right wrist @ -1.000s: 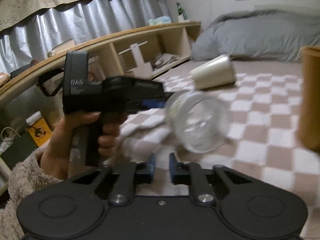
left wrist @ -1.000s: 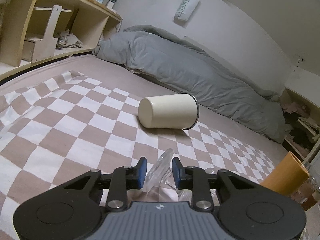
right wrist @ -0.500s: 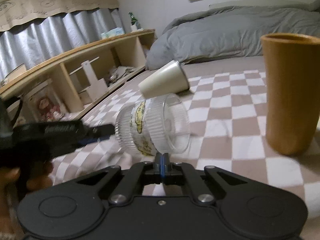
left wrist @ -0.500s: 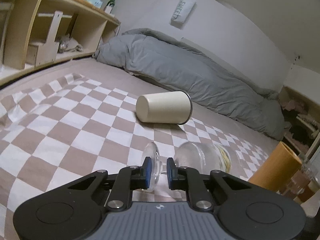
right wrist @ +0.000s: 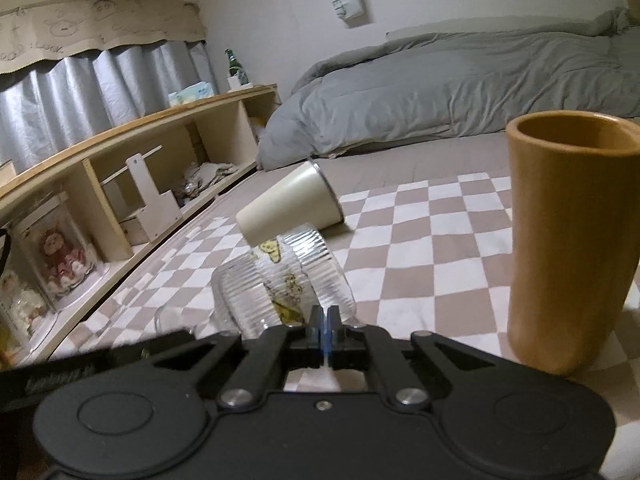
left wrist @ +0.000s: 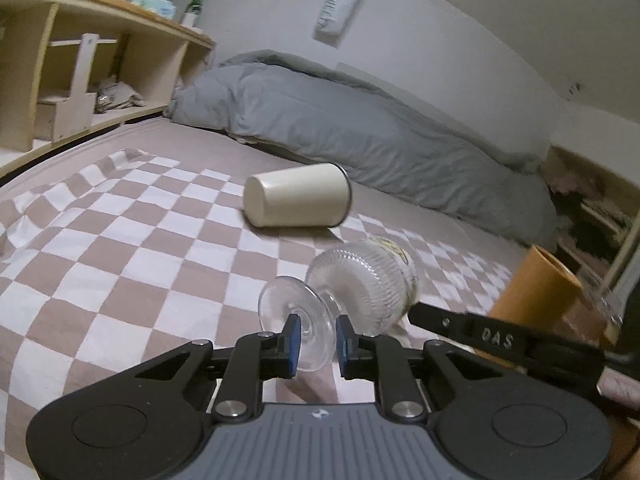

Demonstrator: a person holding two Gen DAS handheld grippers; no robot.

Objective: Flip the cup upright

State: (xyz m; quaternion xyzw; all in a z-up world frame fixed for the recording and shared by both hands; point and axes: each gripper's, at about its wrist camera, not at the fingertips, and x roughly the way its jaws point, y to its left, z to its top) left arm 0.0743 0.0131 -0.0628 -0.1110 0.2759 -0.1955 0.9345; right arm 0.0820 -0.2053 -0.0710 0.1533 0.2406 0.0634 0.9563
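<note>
While the glass cup (left wrist: 362,280) lies tipped near the checked blanket's (left wrist: 120,248) front edge, the right gripper (right wrist: 325,322) pinches its rim; the left gripper (left wrist: 318,338) straddles its foot, fingers parted

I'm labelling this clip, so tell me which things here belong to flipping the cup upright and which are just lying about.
Part of the job:
glass cup, lying on its side
left tool, open around the cup's foot
right tool, shut on the cup's rim

Just lying about:
cream cup, on its side
brown cup, upright
grey duvet
green bottle
</note>
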